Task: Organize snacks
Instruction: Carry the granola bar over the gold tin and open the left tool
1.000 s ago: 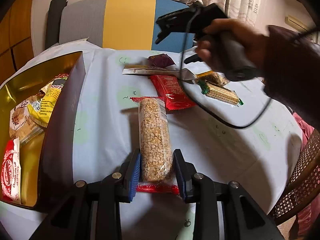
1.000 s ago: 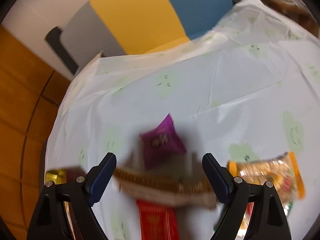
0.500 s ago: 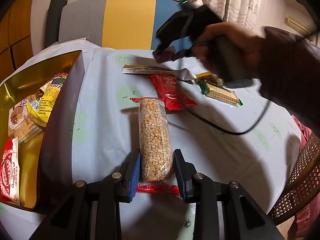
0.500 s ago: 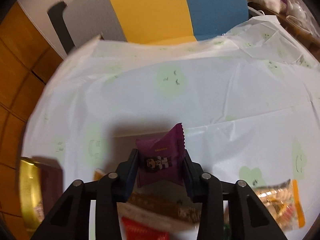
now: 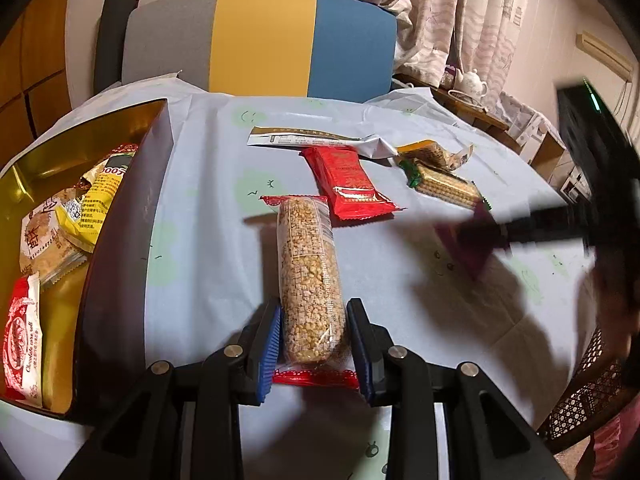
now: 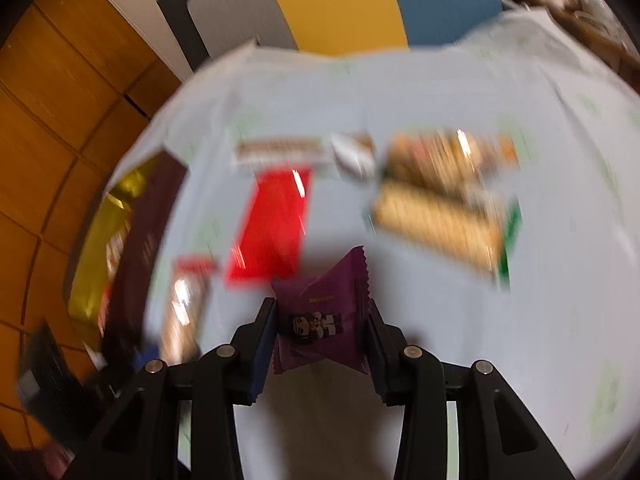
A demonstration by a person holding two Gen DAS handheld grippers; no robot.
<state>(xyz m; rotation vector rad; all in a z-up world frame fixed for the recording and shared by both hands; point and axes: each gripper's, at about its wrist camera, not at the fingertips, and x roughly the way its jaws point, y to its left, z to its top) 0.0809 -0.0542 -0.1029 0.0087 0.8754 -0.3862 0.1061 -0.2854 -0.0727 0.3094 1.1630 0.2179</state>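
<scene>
My left gripper [image 5: 314,336] is shut on a long puffed-grain bar [image 5: 310,276] in clear wrap with red ends, low over the table. My right gripper [image 6: 320,320] is shut on a small purple snack packet [image 6: 324,312] and holds it above the table; it shows blurred at the right of the left wrist view [image 5: 468,236]. A gold-lined box [image 5: 132,208] with several snack packs stands at the left. A red packet [image 5: 346,180], a long white-and-gold packet [image 5: 308,140] and a green-ended wafer pack [image 5: 444,186] lie on the table.
A pale cloth [image 5: 200,248] covers the table. A grey, yellow and blue chair back [image 5: 260,40] stands behind it. A woven chair [image 5: 588,396] is at the lower right. An orange-ended snack pack [image 5: 436,154] lies by the wafers.
My right gripper closed on the purple packet, lifted it and swung it toward the near right. My left gripper has stayed shut on the grain bar.
</scene>
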